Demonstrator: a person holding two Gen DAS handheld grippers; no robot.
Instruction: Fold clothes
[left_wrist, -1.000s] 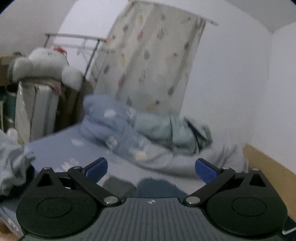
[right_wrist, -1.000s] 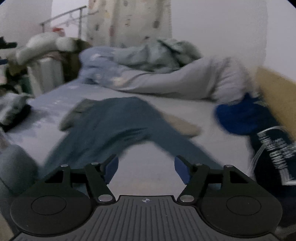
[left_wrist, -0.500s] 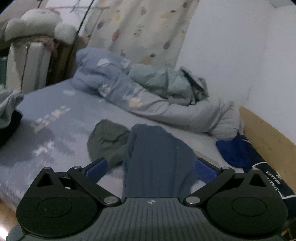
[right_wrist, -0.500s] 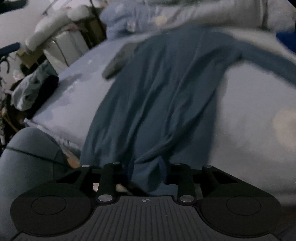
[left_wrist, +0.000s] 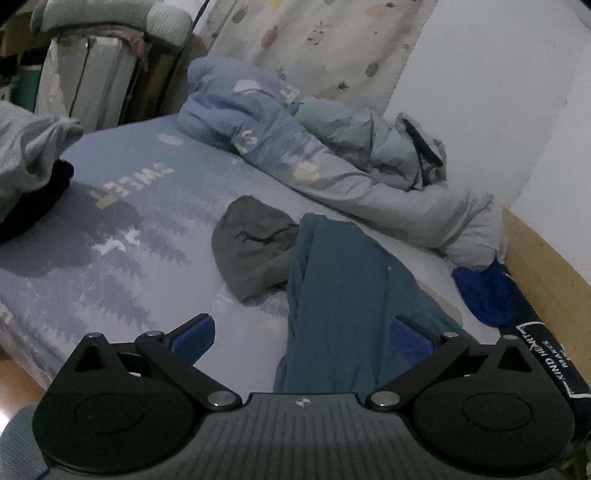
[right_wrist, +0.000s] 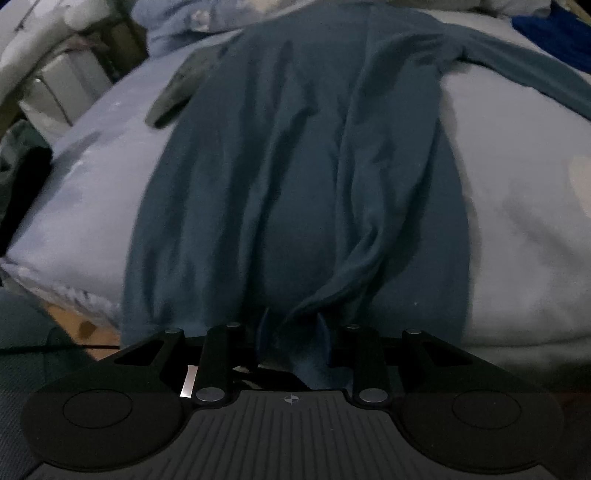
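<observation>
Right jaws now clamped on blue shirt (right_wrist: 295, 155) hem, open a second ago; left jaws wide, hovering above. Shirt lies rumpled on bed (left_wrist: 122, 236); I judge spreading comes next.

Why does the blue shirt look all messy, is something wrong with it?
The blue shirt lies wrinkled, bunched where the right tongs pinch its hem. One sleeve sticks sideways, and it overlaps a crumpled olive garment.
</observation>
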